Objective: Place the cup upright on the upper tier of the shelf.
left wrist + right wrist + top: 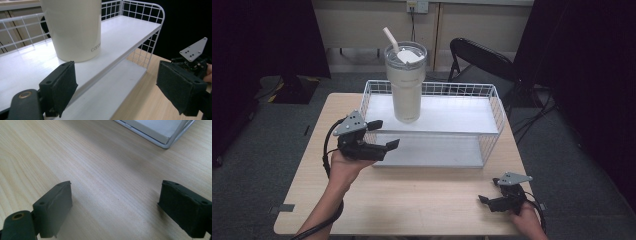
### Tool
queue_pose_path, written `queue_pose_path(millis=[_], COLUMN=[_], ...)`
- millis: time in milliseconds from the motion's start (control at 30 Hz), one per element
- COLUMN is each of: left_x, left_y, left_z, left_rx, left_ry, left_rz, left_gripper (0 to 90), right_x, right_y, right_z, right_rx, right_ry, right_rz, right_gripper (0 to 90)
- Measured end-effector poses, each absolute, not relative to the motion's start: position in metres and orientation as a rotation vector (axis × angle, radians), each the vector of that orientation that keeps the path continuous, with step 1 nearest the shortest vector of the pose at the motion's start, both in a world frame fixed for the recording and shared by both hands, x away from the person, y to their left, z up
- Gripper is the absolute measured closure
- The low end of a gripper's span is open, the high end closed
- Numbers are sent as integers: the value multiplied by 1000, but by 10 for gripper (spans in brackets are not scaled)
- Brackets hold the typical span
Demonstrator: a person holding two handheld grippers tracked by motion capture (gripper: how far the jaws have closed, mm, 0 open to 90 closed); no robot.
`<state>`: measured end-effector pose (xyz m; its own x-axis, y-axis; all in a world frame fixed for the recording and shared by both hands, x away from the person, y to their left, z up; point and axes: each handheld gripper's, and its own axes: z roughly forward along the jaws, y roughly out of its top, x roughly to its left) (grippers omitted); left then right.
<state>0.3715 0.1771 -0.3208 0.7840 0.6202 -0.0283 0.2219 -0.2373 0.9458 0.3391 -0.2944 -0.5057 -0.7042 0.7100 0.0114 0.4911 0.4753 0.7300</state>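
left gripper (379, 134): jaws spread wide, nothing between them, hanging just in front of the rack's upper shelf. Looks lined up to go for the cup.
right gripper (490, 200): also wide open and empty, parked low over the table (427, 200) well away, probably just waiting.
cup (405, 85): big cream tumbler with lid and straw (390, 39), upright on the top shelf near the left end.
rack (492, 107): white wire two-shelf thing mid-table, lower shelf bare.

Black folding chair (484, 59) — wall socket (417, 6)
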Motion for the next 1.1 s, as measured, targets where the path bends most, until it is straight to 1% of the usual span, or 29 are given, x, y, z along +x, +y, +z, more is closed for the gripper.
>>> queue_pose_path(millis=[367,600,967,1100], left_x=[359,352,344,340], left_y=[187,190,194,191], left_z=[-349,-371,-407,-428], left_rx=[1805,1832,1877,1896], left_ry=[668,667,689,685], left_rz=[405,406,379,348], left_gripper=[163,164,161,161], right_x=[339,339,339,339], right_y=[-294,-294,-294,-294], right_z=[-506,-506,-506,-506], right_rx=[1021,1021,1021,1021], right_ry=[2433,2433,2433,2433], right_rz=[1062,1062,1062,1062], right_gripper=[107,107,107,107])
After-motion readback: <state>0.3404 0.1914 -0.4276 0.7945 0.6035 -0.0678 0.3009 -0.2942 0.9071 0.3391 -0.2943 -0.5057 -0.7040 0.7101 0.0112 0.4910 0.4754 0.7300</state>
